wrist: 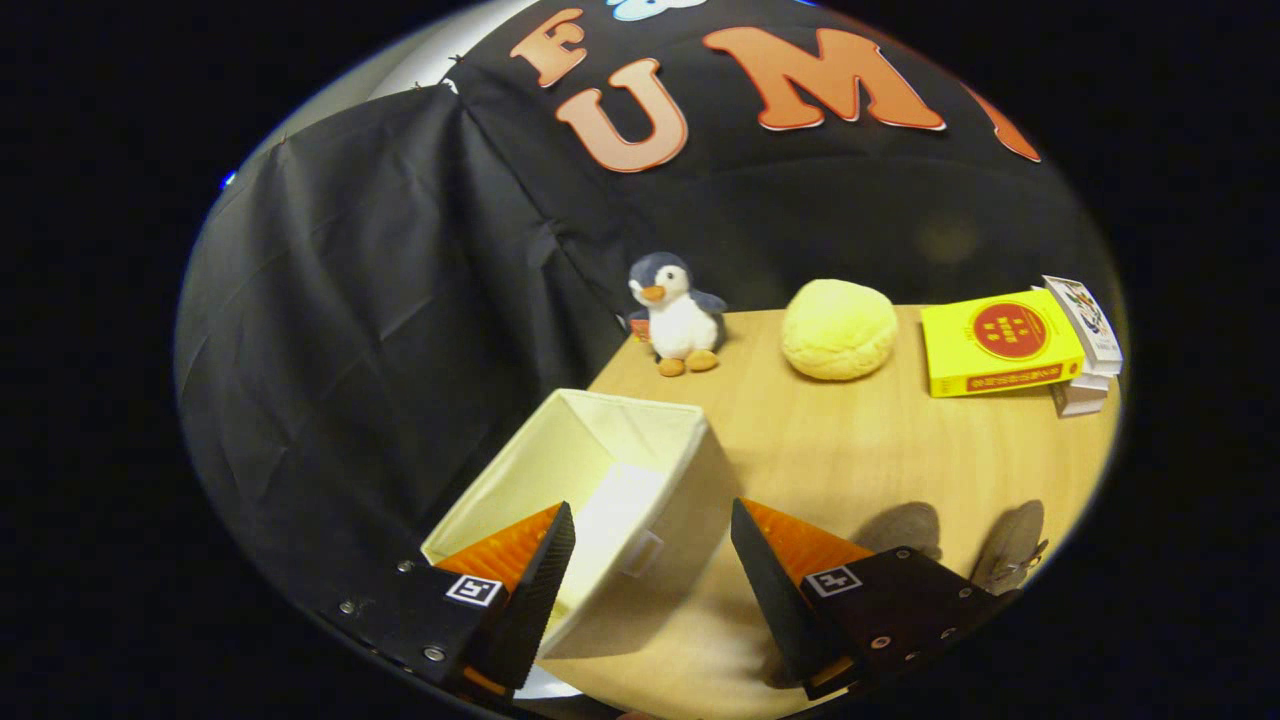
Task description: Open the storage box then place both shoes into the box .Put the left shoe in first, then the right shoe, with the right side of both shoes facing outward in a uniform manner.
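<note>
Tongs (pixel 652 540): fingers spread wide apart, gripping nothing, held above the near end of the table.
Storage box (pixel 600 470): cream fabric, open at the top, sitting at the table's near left corner beside the black cloth wall; its right wall and a small pull tab lie between the fingers, and the left finger covers its near left corner.
Box interior: pale and lit; its floor is partly hidden by the left finger, so contents there cannot be made out.
Shoes (pixel 960 545): two grey rounded shapes just beyond the right finger, cut off and dim; likely the pair, but which is left or right cannot be told.
Table (pixel 850 440): light wood.
Penguin toy (pixel 675 315): upright at the far left corner.
Yellow plush ball (pixel 838 328): far middle.
Yellow book (pixel 1000 348): far right, leaning on a small stack of books (pixel 1085 345).
</note>
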`<action>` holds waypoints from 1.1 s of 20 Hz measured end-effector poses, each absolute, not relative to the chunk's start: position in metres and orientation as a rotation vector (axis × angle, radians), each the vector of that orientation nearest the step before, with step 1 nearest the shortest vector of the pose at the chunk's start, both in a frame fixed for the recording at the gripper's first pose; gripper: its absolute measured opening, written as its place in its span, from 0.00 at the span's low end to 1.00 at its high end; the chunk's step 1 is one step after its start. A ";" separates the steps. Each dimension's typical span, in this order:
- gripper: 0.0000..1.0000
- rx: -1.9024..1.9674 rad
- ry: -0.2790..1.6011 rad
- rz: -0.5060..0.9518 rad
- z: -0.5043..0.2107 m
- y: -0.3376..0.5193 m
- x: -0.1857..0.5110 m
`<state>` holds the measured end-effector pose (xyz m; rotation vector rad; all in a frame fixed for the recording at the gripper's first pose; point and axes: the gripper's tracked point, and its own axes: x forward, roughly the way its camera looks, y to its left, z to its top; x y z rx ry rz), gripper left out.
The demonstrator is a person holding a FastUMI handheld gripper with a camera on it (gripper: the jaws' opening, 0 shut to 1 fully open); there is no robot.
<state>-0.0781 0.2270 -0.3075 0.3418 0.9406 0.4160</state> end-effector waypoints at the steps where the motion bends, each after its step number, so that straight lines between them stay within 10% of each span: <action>1: 0.94 0.332 0.961 0.382 -0.317 0.211 -0.083; 14: 0.87 0.122 1.170 0.137 -0.421 0.096 -0.156; 22: 0.38 0.130 1.216 0.042 -0.460 0.088 -0.144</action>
